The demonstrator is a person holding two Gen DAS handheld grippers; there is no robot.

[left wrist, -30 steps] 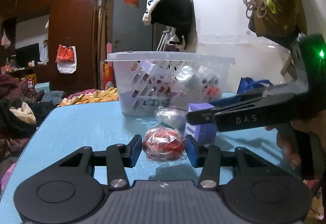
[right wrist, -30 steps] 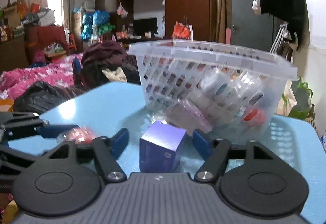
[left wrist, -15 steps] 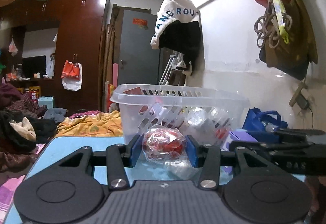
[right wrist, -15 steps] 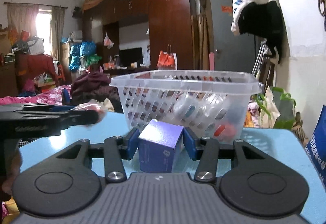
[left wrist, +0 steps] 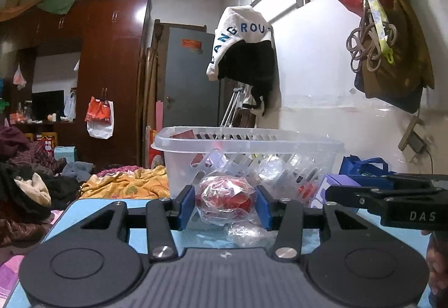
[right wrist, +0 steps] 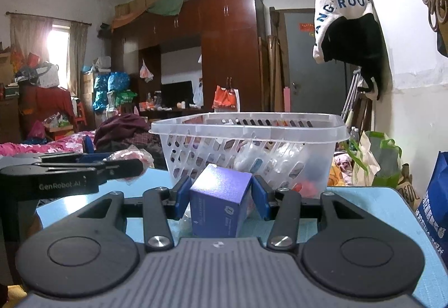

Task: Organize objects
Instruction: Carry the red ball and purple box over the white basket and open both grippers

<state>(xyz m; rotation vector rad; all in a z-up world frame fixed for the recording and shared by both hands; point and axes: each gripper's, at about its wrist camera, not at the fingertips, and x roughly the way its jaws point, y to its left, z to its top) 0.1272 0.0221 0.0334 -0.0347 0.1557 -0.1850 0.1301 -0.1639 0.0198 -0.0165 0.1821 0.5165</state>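
Observation:
My left gripper (left wrist: pixel 225 205) is shut on a red item wrapped in clear plastic (left wrist: pixel 224 197) and holds it above the blue table, just in front of the clear slotted basket (left wrist: pixel 249 144). My right gripper (right wrist: pixel 221 201) is shut on a purple box (right wrist: pixel 219 204), also lifted in front of the basket (right wrist: pixel 249 130). The basket holds several small items. Each gripper shows in the other's view: the right one (left wrist: pixel 386 196) at the right, the left one (right wrist: pixel 70 173) at the left.
A crumpled clear wrapper (left wrist: pixel 246 232) lies on the blue table (left wrist: pixel 89 204) under the left gripper. A blue bag (left wrist: pixel 364 165) stands right of the basket. Clothes piles, a wardrobe (right wrist: pixel 224 55) and a bed lie beyond the table.
Both grippers closed on their items and lifted them off the table, rising toward the height of the basket rim.

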